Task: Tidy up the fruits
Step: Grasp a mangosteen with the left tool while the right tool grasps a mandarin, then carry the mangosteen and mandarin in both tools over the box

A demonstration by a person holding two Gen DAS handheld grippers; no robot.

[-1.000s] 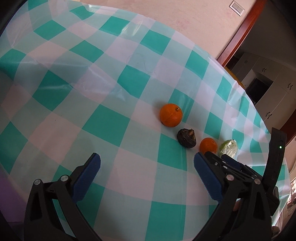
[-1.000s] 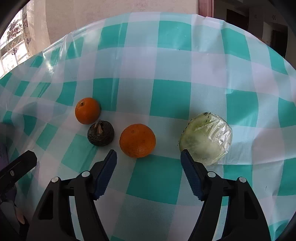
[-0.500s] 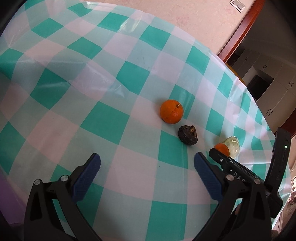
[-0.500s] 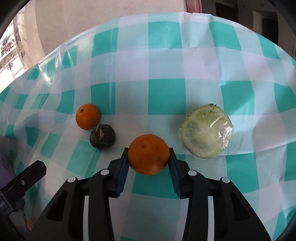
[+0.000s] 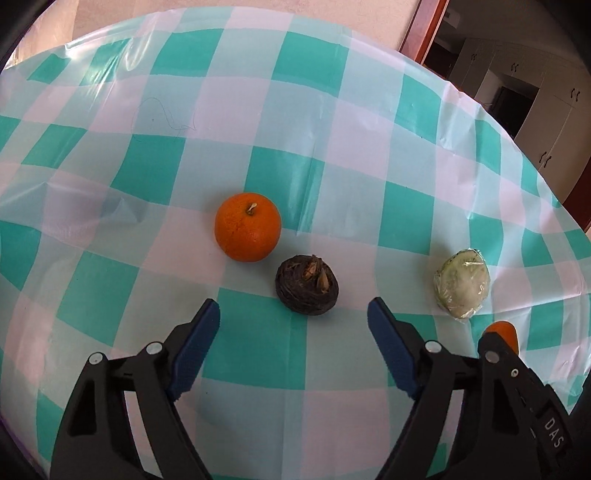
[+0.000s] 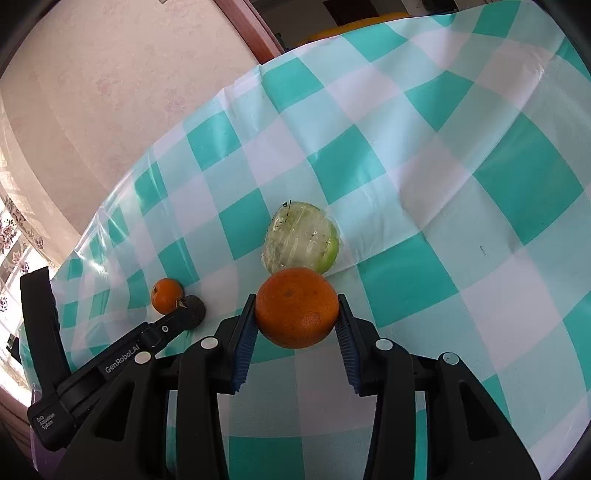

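Note:
My right gripper [image 6: 297, 321] is shut on an orange [image 6: 296, 308] and holds it just in front of a plastic-wrapped green fruit [image 6: 301, 238]. That orange shows as a sliver in the left wrist view [image 5: 502, 330], near the wrapped fruit [image 5: 462, 282]. My left gripper [image 5: 293, 325] is open and empty, with a dark brown round fruit [image 5: 306, 290] just ahead between its jaws and a second orange [image 5: 247, 230] beyond it to the left. The second orange [image 6: 166, 295] and the dark fruit [image 6: 194, 308] also show in the right wrist view, partly behind the left gripper.
A green-and-white checked plastic cloth [image 5: 332, 147] covers the round table. A pink wall [image 6: 110, 74] and a wooden door frame [image 5: 419, 33] stand beyond the far edge. Dark cabinets [image 5: 535, 92] lie at the right.
My right gripper closed on the nearer orange and swung right with it. My left gripper moved forward and turned toward the dark fruit.

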